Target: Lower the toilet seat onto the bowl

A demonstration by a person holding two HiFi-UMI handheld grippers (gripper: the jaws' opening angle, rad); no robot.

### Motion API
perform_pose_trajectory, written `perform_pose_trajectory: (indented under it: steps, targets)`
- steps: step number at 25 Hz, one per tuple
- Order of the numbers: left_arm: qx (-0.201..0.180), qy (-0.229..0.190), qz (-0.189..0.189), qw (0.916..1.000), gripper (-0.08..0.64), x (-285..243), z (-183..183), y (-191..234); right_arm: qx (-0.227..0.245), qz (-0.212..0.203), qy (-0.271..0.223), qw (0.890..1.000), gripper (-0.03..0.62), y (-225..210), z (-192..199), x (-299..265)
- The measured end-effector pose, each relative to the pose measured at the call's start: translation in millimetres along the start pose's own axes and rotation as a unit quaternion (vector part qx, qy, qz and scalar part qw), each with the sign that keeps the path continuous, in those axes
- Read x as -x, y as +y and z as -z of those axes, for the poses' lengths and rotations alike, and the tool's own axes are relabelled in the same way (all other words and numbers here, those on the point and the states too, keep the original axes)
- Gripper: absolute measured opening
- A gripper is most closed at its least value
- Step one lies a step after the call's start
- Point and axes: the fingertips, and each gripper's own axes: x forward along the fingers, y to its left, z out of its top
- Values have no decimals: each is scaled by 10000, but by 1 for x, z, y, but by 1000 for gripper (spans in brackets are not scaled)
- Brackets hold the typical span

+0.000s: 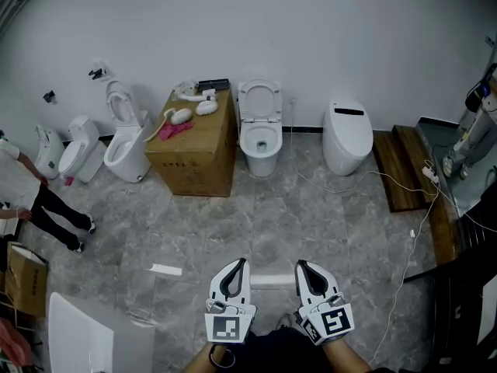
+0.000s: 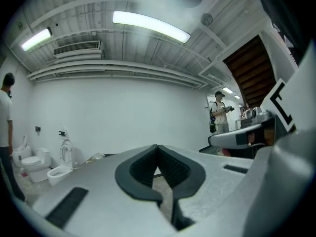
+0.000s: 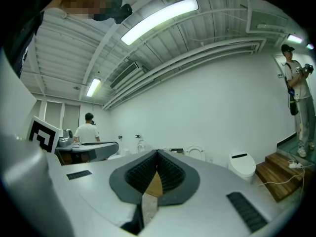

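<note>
The white toilet [image 1: 260, 140] stands against the far wall, its seat [image 1: 259, 99] raised upright against the lid, the bowl open. In the right gripper view the same toilet [image 3: 196, 152] shows small, just past the jaw tips. Both grippers are held low at the bottom of the head view, far from the toilet and pointing toward it. My left gripper [image 1: 241, 262] [image 2: 158, 147] is shut with nothing in it. My right gripper [image 1: 300, 263] [image 3: 157, 152] is shut too, also empty.
A cardboard box [image 1: 194, 144] with small items on top stands left of the toilet, with two more toilets [image 1: 126, 144] further left. A closed smart toilet [image 1: 347, 134] and wooden steps [image 1: 400, 167] are to the right, with a white cable [image 1: 415, 231] across the floor. A person [image 1: 31, 200] stands at the left edge.
</note>
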Motion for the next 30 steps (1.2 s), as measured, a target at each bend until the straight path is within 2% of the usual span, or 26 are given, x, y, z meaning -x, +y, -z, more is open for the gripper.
perform_pose_trajectory:
  steps: [7, 11, 16, 18, 22, 26, 30]
  targets:
    - [29, -236, -265, 9994, 6, -19, -10, -28, 164, -34, 80, 9998, 20, -34, 1, 10]
    - [-28, 19, -229, 9997, 6, -32, 3, -46, 136, -131, 117, 9998, 20, -53, 7, 5]
    - [-16, -61, -247, 9997, 6, -57, 6, -46, -31, -196, 149, 9997, 20, -72, 14, -14]
    - [9, 86, -247, 9997, 6, -72, 13, -41, -52, -177, 130, 9997, 20, -82, 15, -27]
    - [66, 64, -217, 9997, 6, -117, 19, -16, 4, -114, 186, 9998, 20, -101, 22, -70]
    - [153, -46, -65, 9999, 6, -186, 15, 21, 17, -66, 255, 9997, 20, -123, 22, -137]
    - [232, 127, 112, 9996, 6, -258, 12, 69, 70, -14, 221, 9997, 20, -139, 9, -220]
